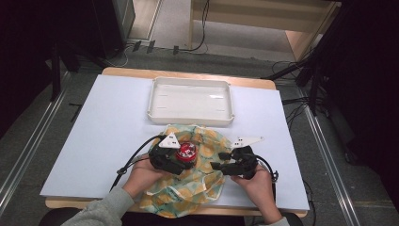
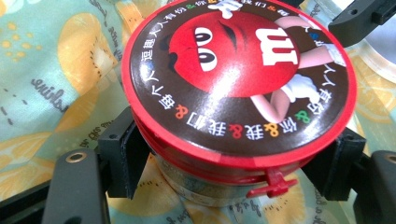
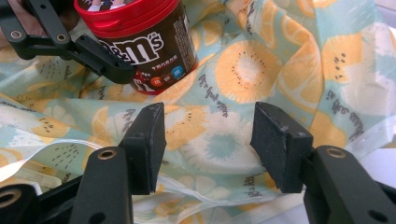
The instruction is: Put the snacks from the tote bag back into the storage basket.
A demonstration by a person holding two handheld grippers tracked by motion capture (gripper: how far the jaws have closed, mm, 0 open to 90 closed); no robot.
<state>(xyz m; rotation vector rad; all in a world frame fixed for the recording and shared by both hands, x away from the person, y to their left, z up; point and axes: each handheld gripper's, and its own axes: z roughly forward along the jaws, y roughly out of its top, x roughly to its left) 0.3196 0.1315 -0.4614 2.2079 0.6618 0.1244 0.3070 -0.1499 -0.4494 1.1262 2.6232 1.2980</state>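
- Currently, the candy jar (image 2: 238, 93) is held by the left gripper (image 1: 175, 159); its fingers (image 2: 122, 154) are closed on the jar wall just under the red lid (image 2: 233, 70), one on each side.
- The jar is seen upright between the left fingers, over the fruit-print cloth (image 1: 197, 174); whether its base rests on the cloth cannot be told.
- The right gripper (image 3: 208, 147) is held with its fingers (image 3: 148, 144) spread apart and nothing between them; the cloth lies directly beneath them, and the jar stands beyond and to the left of them in the right gripper view.
- The jar is judged stiff and fairly light; its glossy printed wall is likely slippery, so a hold just below the lid rim, where the lip stops downward slip, is preferred.
- A small red tab (image 2: 273, 184) projects from the lid nearest the left gripper's camera; it should be kept clear of the fingers, as the lid could be popped.
- The cloth is judged soft, thin and limp; it is best taken at an edge or a raised fold, pinched fully between the right fingers.
- A white tray (image 1: 190, 101) stands on the counter (image 1: 103, 132) beyond both grippers, well apart from the fingers.
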